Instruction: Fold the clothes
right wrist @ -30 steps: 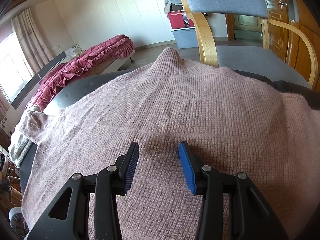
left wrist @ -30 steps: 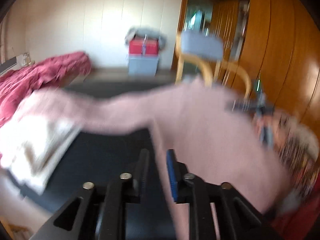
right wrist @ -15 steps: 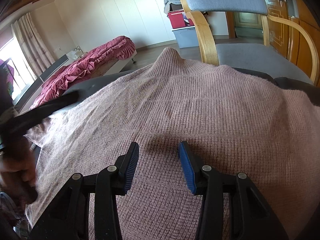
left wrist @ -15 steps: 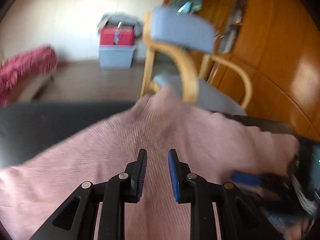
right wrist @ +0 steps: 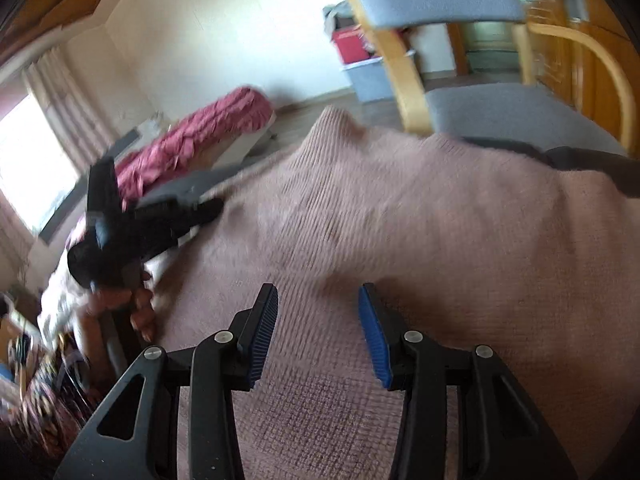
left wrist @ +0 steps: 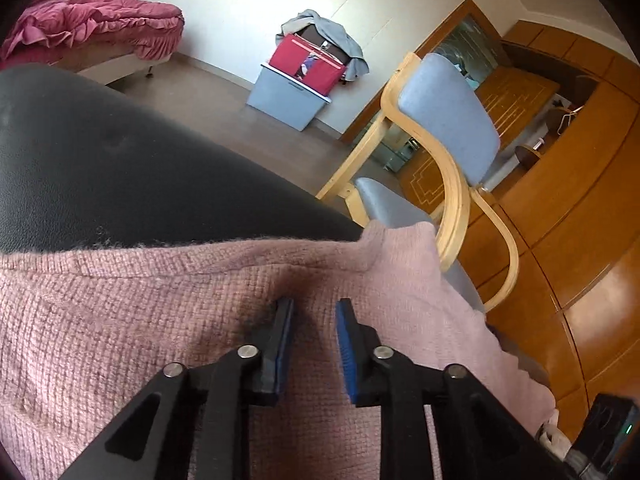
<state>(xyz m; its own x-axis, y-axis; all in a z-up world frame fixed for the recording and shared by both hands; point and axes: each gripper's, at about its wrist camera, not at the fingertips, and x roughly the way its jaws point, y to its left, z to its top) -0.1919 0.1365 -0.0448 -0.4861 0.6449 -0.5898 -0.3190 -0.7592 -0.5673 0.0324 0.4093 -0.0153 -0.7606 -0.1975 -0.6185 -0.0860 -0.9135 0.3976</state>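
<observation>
Both pairs of jaws stand parted with nothing between their blue pads. The left gripper hovers low over the pink knit sweater, its tips close above the knit just behind the folded upper edge; the frames do not show whether they touch. The right gripper stands wider over the middle of the same sweater, clear of the cloth.

The sweater lies spread flat on the black counter. In the right wrist view its collar points away from the camera toward the wooden armchair, and its long axis runs from the jaws to that peak. Its far right edge lies along the counter's rim next to the chair seat. In the left wrist view the nearest edge runs straight across, with bare black counter open beyond it on the left and the collar rising at the right end beside the armchair.

In the right wrist view the left gripper shows blurred at the sweater's left edge, with the person's hand below it. A bed with a red cover and a grey storage box stand well apart on the floor.
</observation>
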